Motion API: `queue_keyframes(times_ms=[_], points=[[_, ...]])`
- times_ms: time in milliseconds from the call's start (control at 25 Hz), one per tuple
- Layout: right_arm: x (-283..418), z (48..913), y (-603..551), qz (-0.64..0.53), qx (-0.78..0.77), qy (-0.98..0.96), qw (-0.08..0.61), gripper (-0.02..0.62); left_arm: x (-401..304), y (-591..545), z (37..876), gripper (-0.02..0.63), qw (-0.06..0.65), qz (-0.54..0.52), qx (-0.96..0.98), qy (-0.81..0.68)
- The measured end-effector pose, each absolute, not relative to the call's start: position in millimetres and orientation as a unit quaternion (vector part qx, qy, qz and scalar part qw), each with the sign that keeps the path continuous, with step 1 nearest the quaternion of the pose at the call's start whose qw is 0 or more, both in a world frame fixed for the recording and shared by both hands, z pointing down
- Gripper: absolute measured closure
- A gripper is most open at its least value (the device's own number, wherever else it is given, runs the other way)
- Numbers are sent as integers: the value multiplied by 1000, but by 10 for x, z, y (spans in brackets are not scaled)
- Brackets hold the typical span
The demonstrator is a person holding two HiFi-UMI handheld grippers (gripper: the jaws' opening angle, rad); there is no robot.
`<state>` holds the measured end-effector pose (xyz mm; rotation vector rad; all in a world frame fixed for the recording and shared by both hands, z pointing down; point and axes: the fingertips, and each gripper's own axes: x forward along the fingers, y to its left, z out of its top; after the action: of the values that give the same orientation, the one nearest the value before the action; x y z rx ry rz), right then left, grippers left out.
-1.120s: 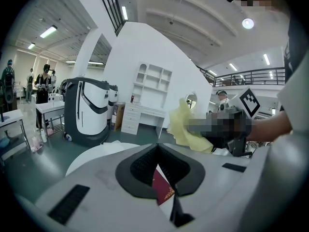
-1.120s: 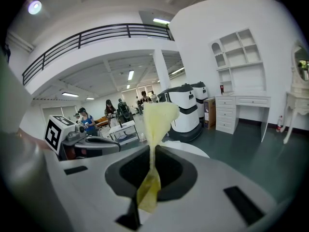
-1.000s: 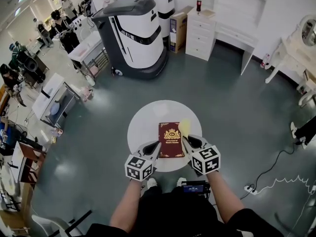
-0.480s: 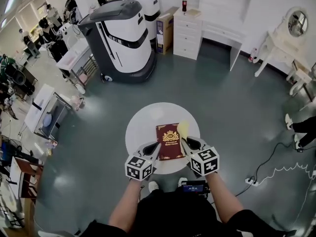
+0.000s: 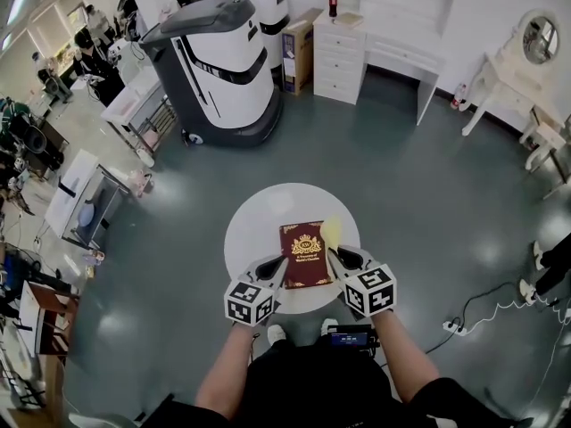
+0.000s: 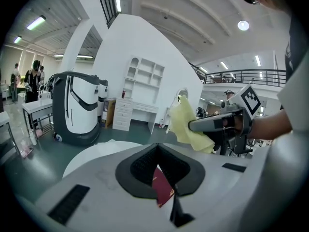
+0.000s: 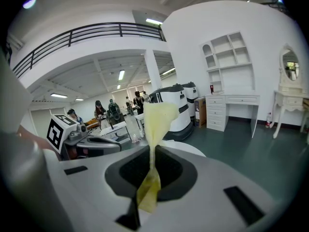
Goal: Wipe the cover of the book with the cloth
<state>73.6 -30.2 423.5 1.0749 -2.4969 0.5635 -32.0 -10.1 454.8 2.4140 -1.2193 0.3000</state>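
Observation:
A dark red book with gold print lies on the round white table. My left gripper is at the book's near left edge, shut on it. In the left gripper view the red cover shows pinched between the closed jaws. My right gripper is over the book's right edge, shut on a yellow cloth. The cloth stands up out of its jaws in the right gripper view. From the left gripper view the cloth hangs off the right gripper.
Two large white and black machines stand beyond the table, with a white drawer unit and desk behind. A white vanity is at far right. A cable lies on the floor to the right. Carts and people are at left.
The head view has shifted a little. Both grippers, the book and the cloth keep the same places relative to each other and the table.

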Motion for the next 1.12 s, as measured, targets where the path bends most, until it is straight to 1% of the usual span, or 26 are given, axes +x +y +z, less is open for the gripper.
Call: queue_keyframes(times_ms=[320, 520, 600, 800, 1120], points=[[946, 4302, -410, 199, 354, -894, 189, 517, -258, -150, 4695, 595, 220, 124, 844, -473], [974, 4429, -465, 201, 338, -898, 198, 517, -273, -176, 4929, 596, 251, 139, 823, -490], [957, 4504, -484, 206, 335, -896, 205, 515, -289, -178, 5070, 595, 274, 148, 816, -487], [841, 4686, -608, 221, 338, -889, 217, 517, -333, -197, 5485, 594, 369, 152, 804, -440], [548, 4968, -852, 250, 354, -869, 239, 517, -497, -279, 6007, 588, 447, 177, 784, -392]])
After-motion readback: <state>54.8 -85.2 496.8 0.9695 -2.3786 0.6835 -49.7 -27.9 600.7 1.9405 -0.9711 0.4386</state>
